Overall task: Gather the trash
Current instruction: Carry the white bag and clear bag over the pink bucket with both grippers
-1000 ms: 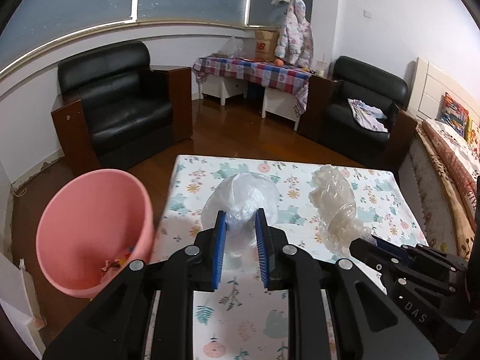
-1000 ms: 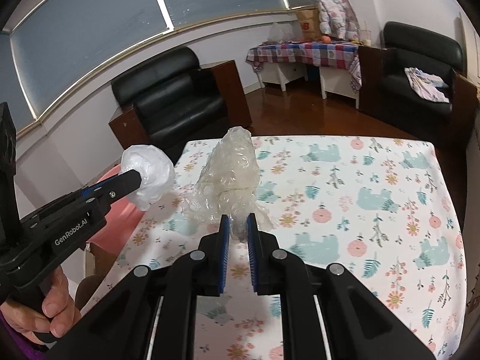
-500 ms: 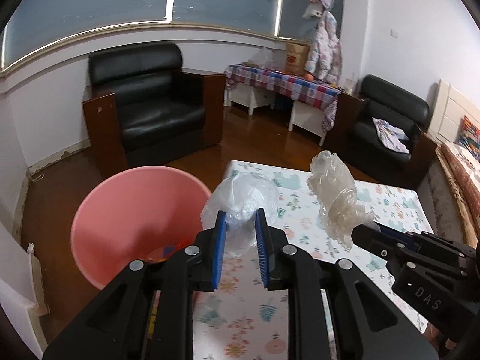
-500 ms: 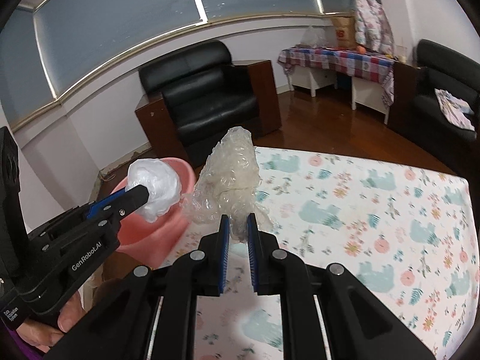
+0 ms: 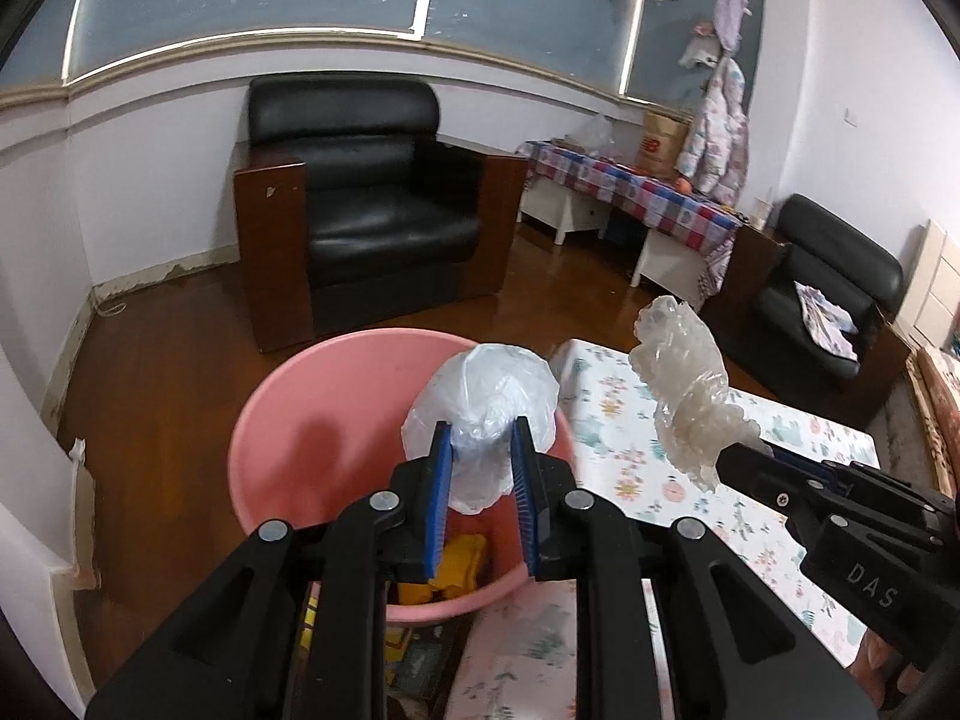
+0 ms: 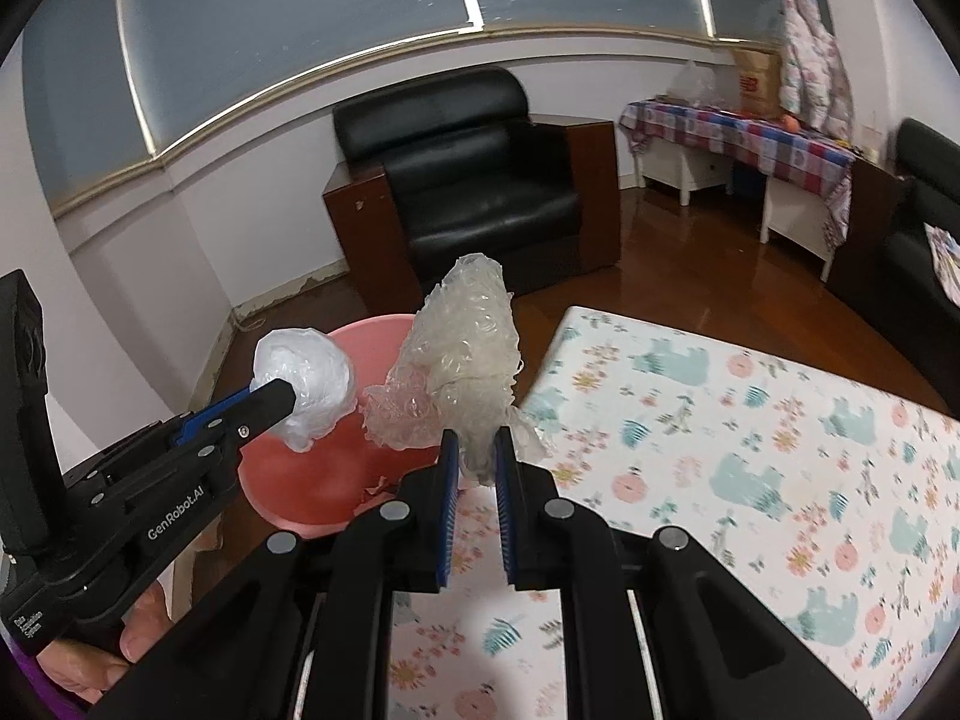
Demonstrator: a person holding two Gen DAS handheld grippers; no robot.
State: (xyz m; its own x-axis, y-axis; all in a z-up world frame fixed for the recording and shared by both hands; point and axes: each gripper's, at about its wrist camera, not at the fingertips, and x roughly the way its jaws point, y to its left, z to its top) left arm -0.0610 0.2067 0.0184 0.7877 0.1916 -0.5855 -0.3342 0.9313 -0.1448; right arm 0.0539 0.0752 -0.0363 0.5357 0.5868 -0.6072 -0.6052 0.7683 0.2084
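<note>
Two grippers are raised side by side, each clamped on a piece of plastic trash. The left gripper (image 5: pixel 480 450) points forward and slightly down, its blue pads pinched on a white crumpled bag (image 5: pixel 483 414) that hangs directly over the open mouth of the pink bin (image 5: pixel 288 420); yellow scraps lie in the bin's bottom. In the right wrist view this gripper (image 6: pixel 288 399) enters from 8 o'clock, angled up toward the bin, with the person's hand (image 6: pixel 114 654) wrapped around its handle at the lower left. The right gripper (image 6: pixel 477 450) is closed narrowly on a bubble-wrap wad (image 6: pixel 468 360) that stands up at 12 o'clock from its tips, held above the corner of the floral-cloth table (image 6: pixel 750 450), just beside the bin's rim. A black armchair (image 5: pixel 360 204) stands beyond.
</note>
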